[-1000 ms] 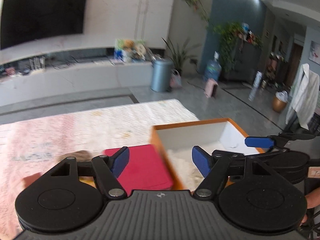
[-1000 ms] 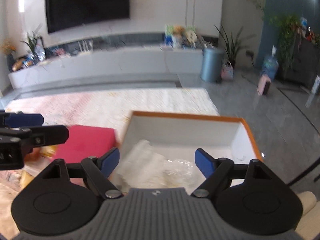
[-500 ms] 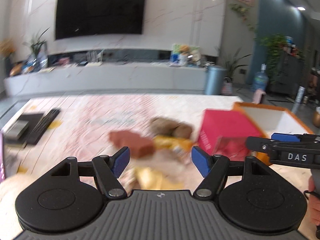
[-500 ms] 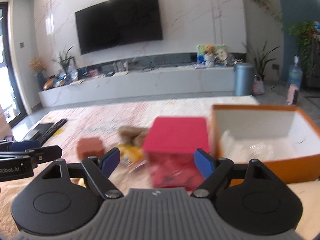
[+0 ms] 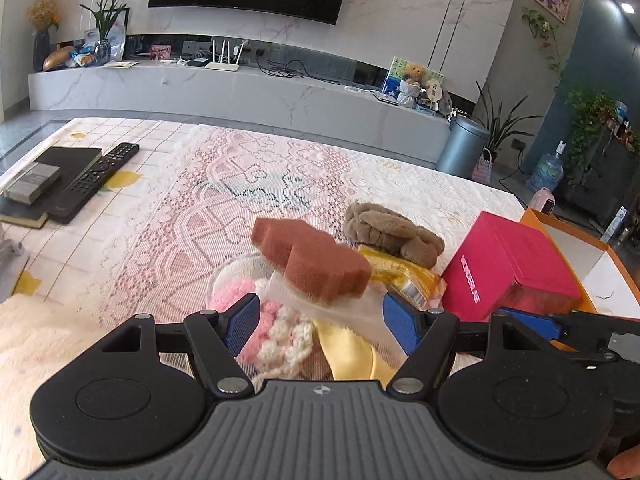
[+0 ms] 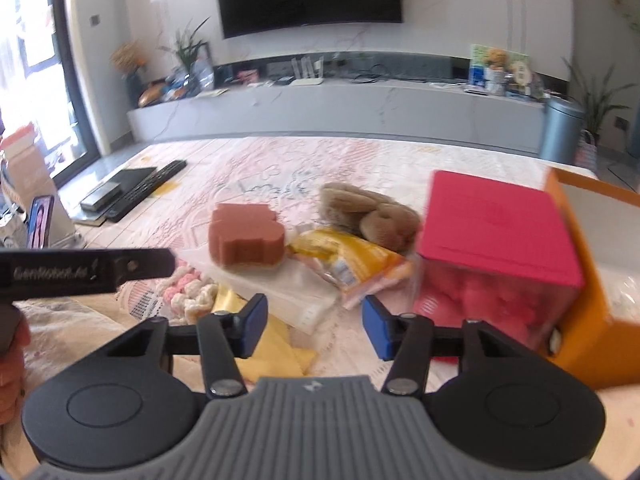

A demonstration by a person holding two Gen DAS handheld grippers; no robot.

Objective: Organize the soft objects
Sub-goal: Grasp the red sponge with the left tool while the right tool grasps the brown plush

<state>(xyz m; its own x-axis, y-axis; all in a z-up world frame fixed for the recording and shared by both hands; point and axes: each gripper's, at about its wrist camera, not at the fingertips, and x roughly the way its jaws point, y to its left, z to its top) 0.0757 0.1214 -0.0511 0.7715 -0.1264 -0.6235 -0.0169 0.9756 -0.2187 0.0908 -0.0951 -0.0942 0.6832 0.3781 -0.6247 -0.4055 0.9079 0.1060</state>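
Phone point(image 6: 41, 221) in right view only, remote point(image 5: 100, 176) in both

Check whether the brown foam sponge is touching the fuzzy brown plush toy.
Apart. The right wrist view shows patterned tablecloth between the brown foam sponge and the fuzzy brown plush toy; left wrist view agrees.

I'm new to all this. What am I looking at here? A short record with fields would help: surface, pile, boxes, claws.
surface: lace cloth over a table
pile: brown sponge on top, brown plush toy behind, yellow packet, pink and cream knit piece
boxes: red box beside an orange box, right of the pile
left claw: open, empty, over the pile
right claw: closing, nothing between the jaws
aside: remote control at far left
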